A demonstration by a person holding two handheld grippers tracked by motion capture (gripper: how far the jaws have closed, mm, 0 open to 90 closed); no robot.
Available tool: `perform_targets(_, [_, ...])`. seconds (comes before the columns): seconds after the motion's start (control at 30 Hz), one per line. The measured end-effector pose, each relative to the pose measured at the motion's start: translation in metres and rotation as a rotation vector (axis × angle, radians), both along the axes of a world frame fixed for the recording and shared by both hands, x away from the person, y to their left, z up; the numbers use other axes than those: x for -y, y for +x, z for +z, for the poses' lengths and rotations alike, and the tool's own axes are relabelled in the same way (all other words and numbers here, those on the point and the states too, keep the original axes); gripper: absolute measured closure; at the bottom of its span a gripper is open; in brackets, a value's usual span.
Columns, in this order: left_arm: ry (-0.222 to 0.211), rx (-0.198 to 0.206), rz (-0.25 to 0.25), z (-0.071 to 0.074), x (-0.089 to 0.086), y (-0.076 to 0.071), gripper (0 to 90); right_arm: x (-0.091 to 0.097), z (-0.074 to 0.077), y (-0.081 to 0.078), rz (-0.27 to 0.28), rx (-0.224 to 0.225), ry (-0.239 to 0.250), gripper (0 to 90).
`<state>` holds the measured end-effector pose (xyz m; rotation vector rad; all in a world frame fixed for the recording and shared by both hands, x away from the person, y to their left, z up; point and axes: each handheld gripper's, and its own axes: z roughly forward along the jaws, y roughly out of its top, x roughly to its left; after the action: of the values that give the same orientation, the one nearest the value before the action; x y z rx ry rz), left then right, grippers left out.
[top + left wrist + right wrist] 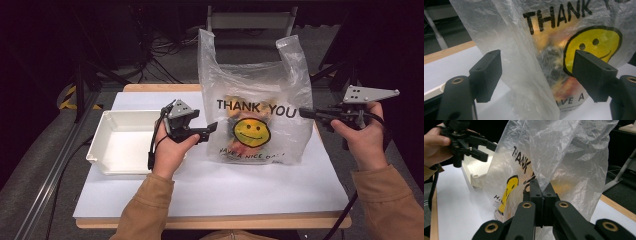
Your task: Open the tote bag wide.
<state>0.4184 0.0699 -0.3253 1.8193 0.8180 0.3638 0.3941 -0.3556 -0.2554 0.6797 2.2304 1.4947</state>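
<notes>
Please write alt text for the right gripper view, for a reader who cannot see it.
The right gripper is closed on a fold of a clear plastic bag printed with THANK YOU and a yellow smiley face. Behind, at upper left, a hand holds the left gripper, jaws open, beside the bag and in front of a white tray.

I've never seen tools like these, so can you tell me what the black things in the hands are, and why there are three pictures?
A person holds a squeeze tool, called a gripper, in each hand. One picture comes from a camera above the table. The other two come from little cameras riding on the grippers, so you look along their black jaws. On the white table stands a clear plastic bag with a yellow smiley, something orange inside, and beside it a white tray. The right gripper is shut on the bag, pinching its side. The left gripper is open, with the bag's edge between its jaws, not pinched yet.
</notes>
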Motion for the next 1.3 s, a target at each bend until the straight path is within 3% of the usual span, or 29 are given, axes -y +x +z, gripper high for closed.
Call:
perform_targets(0.07, [-0.017,-0.003,-0.019,-0.001,0.002,0.002,28.8,0.0,-0.002,-0.002,0.004,-0.001,0.0,90.0])
perform_targets(0.23, [-0.011,-0.004,-0.047,-0.001,0.006,0.003,39.9,0.002,-0.003,-0.008,0.012,0.002,0.008,90.0])
perform_targets(0.43, [0.009,0.015,-0.095,0.001,0.005,-0.003,78.3,0.003,-0.004,-0.016,0.02,0.003,0.004,90.0])
perform_targets(0.5, [0.024,0.018,-0.104,0.002,0.003,-0.006,87.3,0.003,-0.004,-0.017,0.017,0.006,0.001,90.0])
perform_targets(0.77, [0.072,0.034,-0.13,0.001,0.002,-0.019,89.7,0.007,-0.012,-0.019,0.007,-0.002,-0.001,90.0])
perform_targets(0.9, [0.118,0.049,-0.148,-0.001,0.002,-0.026,89.7,0.008,-0.019,-0.022,0.001,-0.001,-0.006,90.0])
perform_targets(1.07, [0.154,0.038,-0.161,-0.009,0.001,-0.028,89.6,0.009,-0.032,-0.025,-0.005,-0.007,-0.012,90.0])
perform_targets(1.3, [0.161,0.015,-0.173,-0.026,-0.002,-0.028,89.5,0.013,-0.052,-0.025,-0.009,-0.032,0.0,90.0])
